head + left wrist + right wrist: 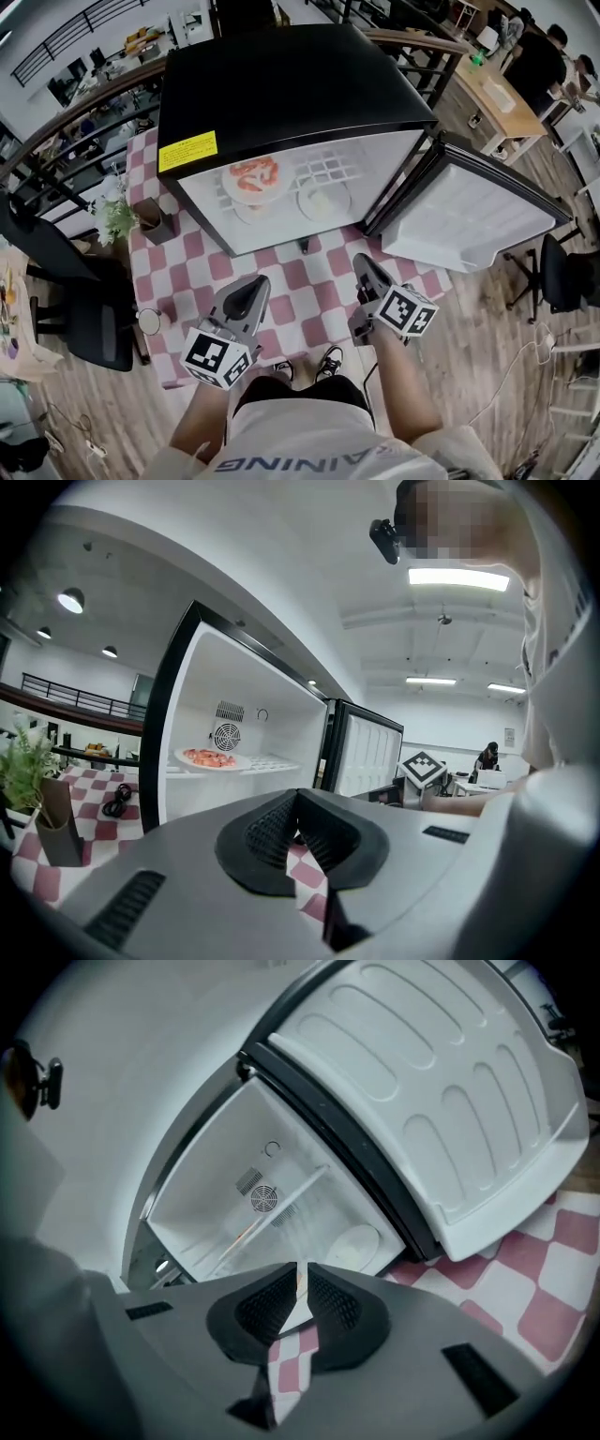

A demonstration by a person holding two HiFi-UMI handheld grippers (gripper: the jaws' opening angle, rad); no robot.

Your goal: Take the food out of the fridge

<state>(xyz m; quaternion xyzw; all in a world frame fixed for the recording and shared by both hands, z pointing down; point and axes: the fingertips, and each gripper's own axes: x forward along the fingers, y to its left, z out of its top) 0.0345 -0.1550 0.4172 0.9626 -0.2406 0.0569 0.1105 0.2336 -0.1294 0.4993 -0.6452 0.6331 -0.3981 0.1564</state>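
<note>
Head view: boxy black fridge [291,94] top centre, white-lined door [469,211] open at right. Round plate of pink food [255,176] on wire shelf [330,169], pale plate [323,200] beside it. My left tool [251,291] and right tool [367,272] over checked tabletop [309,286].
Left gripper view: ribbed black pads [272,832] together, tool closed, empty.
Right gripper view: tool closed, empty; moulded door upper right.

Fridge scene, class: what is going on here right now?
A person stands at a small fridge on a checked table, a gripper in each hand. The door is open. A plate of pinkish food sits on the shelf, and a pale plate is also inside. The left gripper and right gripper are both shut, empty and short of the fridge. Nothing is out yet.
</note>
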